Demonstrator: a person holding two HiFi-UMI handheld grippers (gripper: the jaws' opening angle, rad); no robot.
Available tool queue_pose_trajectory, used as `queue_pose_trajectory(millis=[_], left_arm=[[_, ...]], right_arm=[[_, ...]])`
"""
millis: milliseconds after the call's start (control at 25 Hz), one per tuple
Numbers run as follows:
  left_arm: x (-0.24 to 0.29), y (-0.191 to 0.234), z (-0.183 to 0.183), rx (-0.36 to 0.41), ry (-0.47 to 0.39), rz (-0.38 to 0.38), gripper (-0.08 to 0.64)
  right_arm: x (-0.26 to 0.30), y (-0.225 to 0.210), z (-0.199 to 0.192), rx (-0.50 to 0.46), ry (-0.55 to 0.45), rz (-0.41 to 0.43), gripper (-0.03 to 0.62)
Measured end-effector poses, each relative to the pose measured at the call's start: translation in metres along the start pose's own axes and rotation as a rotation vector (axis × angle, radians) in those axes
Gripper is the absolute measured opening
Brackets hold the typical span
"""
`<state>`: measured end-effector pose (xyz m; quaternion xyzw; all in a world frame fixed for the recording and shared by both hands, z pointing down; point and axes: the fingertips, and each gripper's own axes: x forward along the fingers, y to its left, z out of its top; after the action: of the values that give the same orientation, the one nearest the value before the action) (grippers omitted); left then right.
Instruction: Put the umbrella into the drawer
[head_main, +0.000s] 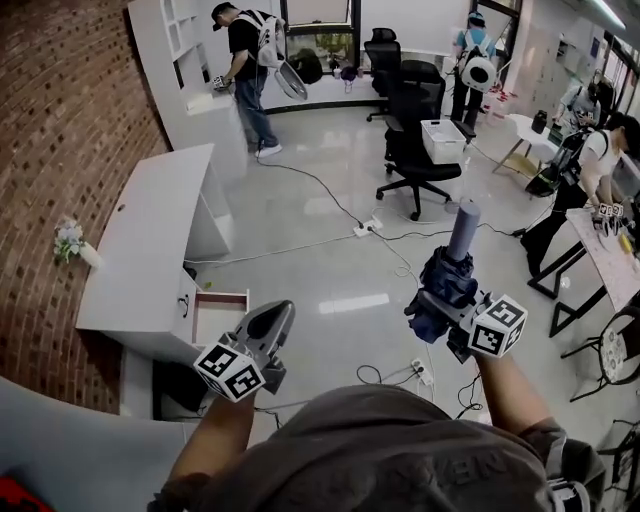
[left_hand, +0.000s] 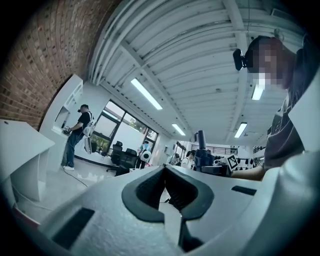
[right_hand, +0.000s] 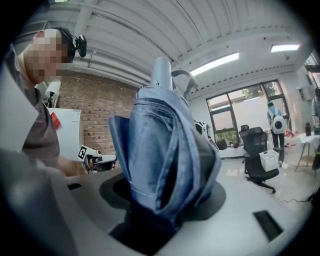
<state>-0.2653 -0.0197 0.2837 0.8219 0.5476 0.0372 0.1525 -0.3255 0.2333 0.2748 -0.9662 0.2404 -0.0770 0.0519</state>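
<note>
Umbrella (head_main: 447, 285), folded and blue, is sticking out handle-first from between the right gripper's (head_main: 437, 318) fingers, which are pinching its bundled fabric, while the left gripper's (head_main: 278, 318) fingers are pressing together just right of the open drawer (head_main: 215, 320) jutting from the white desk (head_main: 140, 260).

The umbrella (head_main: 447, 283) is a folded one of blue fabric, bunched in loose pleats, with a pale grey-lilac cylindrical handle (head_main: 464, 229) at its far, upper end; it is clamped at its dark lower part between the jaws of the right gripper (head_main: 443, 318) and stands close to upright in the air, well apart from the white desk (head_main: 150, 250), to the desk's right in the head view. The drawer (head_main: 219, 314) is a shallow white one, pulled open out of the desk's right side near the desk's near end, its pale inside showing
</note>
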Motion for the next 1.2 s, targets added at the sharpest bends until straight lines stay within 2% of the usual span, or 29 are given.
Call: queue_pose_trajectory(millis=[360, 600, 800, 1080, 1200], left_arm=[[0.018, 0.074, -0.004, -0.045, 0.015, 0.042, 0.000], [0.050, 0.120, -0.008, -0.047, 0.018, 0.130, 0.000], [0.125, 0.163, -0.009, -0.022, 0.003, 0.194, 0.000], [0.273, 0.219, 0.001, -0.054, -0.019, 0.289, 0.000], [0.316, 0.231, 0.007, -0.048, -0.002, 0.312, 0.000]], right_arm=[[0.077, -0.047, 0.004, 0.024, 0.035, 0.012, 0.233], [0.141, -0.104, 0.005, 0.034, 0.046, 0.099, 0.233], [0.197, -0.188, 0.014, 0.033, 0.030, 0.191, 0.233], [0.267, -0.337, 0.045, 0.032, 0.064, 0.292, 0.233], [0.285, -0.381, 0.049, 0.046, 0.078, 0.317, 0.233]])
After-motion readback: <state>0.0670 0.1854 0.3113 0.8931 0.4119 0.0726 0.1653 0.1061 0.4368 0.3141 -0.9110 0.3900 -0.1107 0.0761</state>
